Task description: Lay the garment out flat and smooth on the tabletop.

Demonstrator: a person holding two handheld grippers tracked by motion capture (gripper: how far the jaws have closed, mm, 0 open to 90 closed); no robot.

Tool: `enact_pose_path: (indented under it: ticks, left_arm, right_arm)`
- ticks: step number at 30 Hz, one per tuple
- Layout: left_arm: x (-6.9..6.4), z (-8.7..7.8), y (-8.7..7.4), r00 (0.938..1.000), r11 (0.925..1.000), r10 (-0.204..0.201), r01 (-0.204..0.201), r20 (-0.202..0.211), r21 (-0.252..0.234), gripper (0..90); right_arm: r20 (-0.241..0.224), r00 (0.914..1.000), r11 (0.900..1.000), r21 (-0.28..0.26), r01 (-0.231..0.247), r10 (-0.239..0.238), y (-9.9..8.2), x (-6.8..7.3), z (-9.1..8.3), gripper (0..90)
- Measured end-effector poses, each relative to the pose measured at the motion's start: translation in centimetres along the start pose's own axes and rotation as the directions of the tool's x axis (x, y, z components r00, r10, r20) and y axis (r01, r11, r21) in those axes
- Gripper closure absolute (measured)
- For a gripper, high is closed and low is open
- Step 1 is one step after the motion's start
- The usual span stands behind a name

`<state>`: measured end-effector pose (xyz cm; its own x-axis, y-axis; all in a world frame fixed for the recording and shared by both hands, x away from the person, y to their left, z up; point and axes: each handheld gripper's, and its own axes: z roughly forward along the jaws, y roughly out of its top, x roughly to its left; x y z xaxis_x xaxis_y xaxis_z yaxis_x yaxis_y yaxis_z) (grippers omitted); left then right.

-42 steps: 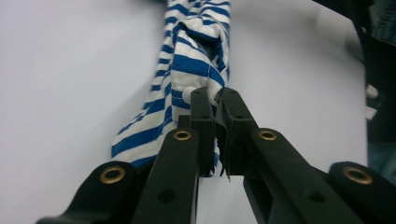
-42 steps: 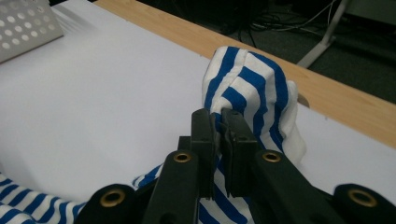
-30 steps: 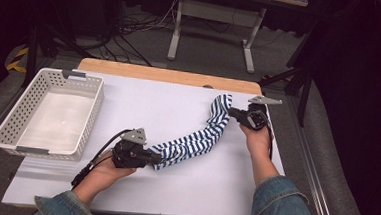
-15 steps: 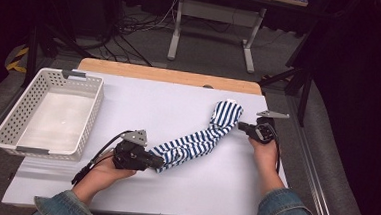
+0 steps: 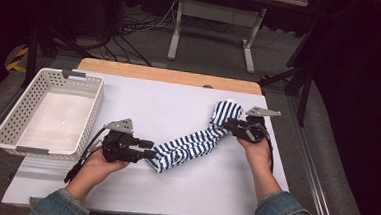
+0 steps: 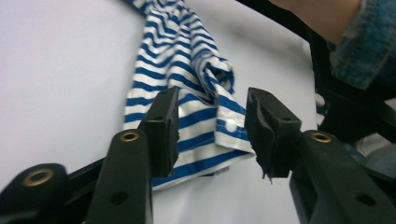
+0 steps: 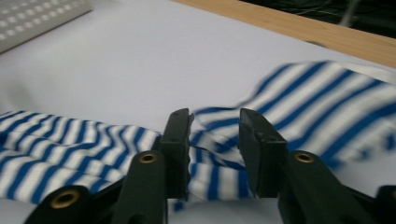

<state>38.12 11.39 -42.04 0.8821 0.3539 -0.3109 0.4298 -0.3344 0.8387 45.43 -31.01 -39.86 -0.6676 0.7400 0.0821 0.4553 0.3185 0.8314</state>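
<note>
A blue-and-white striped cloth [image 5: 196, 140] lies twisted into a long band across the white table top [image 5: 149, 100]. My left gripper [image 5: 147, 150] is at the cloth's near end. Its jaws have just been opening and now stand apart, with the buttoned hem [image 6: 219, 128] lying between the pads, untouched. My right gripper [image 5: 233, 126] is at the far, bunched end [image 5: 227, 111]. Its jaws have also just been opening, and the striped cloth [image 7: 322, 102] rests loose between and behind them [image 7: 215, 140].
A white slotted basket [image 5: 94, 106] stands at the left edge of the table. A wooden strip [image 5: 170, 75] runs along the far edge. Cables trail from both grippers, and dark floor, cables and a metal stand lie beyond the table.
Both grippers held the cloth shut a second ago; both have now opened and let go. The right gripper swung out to the right and came back a little. The left drew back slightly.
</note>
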Motion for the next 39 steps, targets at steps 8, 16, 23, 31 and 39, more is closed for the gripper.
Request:
enact_pose_path:
  ticks: [8,16,23,31,39]
  left_arm:
    - [0.8,-0.5,-0.3,0.9942,0.9996,-0.017,0.014,-0.106,-0.025,40.0]
    - [0.9,-0.7,-0.4,0.993,0.9993,-0.024,0.021,-0.115,-0.032,39.9]
    - [0.9,-0.6,-0.4,0.9933,0.9995,-0.025,0.022,-0.113,-0.023,40.6]
    - [1.0,-0.4,-0.4,0.9933,0.9997,-0.02,0.018,-0.114,-0.016,41.8]
    - [1.1,-0.5,-0.5,0.9923,0.9993,-0.032,0.03,-0.12,-0.021,42.6]
  right_arm:
    - [-0.166,0.9774,0.9868,0.073,0.145,-0.131,2.0,4.9,3.7,50.6]
    - [-0.234,0.9546,0.9592,0.169,0.227,-0.184,2.0,7.2,7.5,56.5]
    - [-0.268,0.9454,0.9309,0.26,0.257,-0.186,1.8,7.8,9.3,72.4]
    - [-0.252,0.9446,0.9307,0.244,0.273,-0.211,2.1,7.6,7.9,89.3]
    - [-0.263,0.9409,0.9536,0.153,0.259,-0.214,2.4,7.6,3.9,89.8]
